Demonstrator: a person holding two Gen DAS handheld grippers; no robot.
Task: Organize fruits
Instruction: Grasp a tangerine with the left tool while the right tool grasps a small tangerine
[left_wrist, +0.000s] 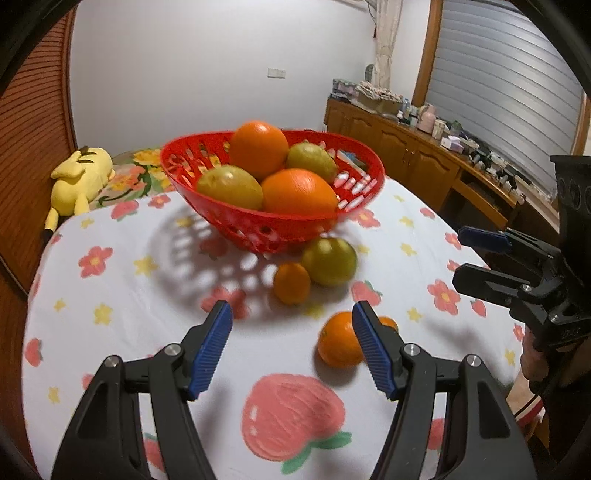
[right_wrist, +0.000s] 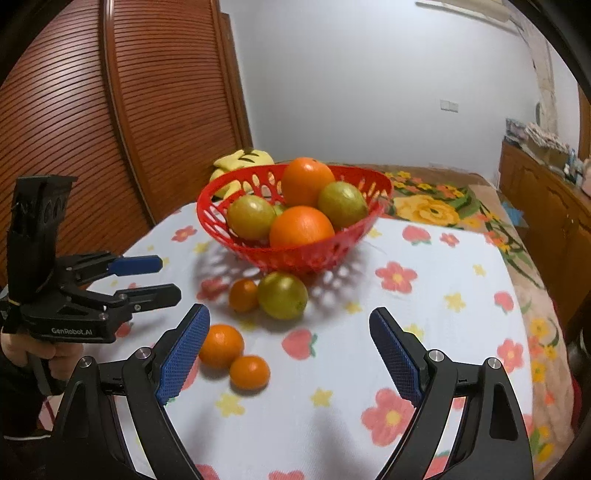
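A red slotted basket (left_wrist: 258, 225) (right_wrist: 221, 188) holds two oranges and two green-yellow fruits. On the flowered cloth in front of it lie a green fruit (left_wrist: 329, 261) (right_wrist: 282, 295), a small mandarin (left_wrist: 291, 283) (right_wrist: 243, 295), an orange (left_wrist: 338, 339) (right_wrist: 221, 345) and another mandarin (right_wrist: 250, 372), mostly hidden behind my finger in the left wrist view. My left gripper (left_wrist: 291, 314) (right_wrist: 168, 275) is open and empty, above the cloth left of the orange. My right gripper (right_wrist: 290, 317) (left_wrist: 458, 254) is open and empty above the loose fruits.
A yellow plush toy (left_wrist: 79, 177) (right_wrist: 242, 158) lies on a floral blanket (right_wrist: 436, 206) behind the table. A wooden sideboard (left_wrist: 413, 155) with clutter runs along the right. A slatted wooden door (right_wrist: 129, 110) stands at the left.
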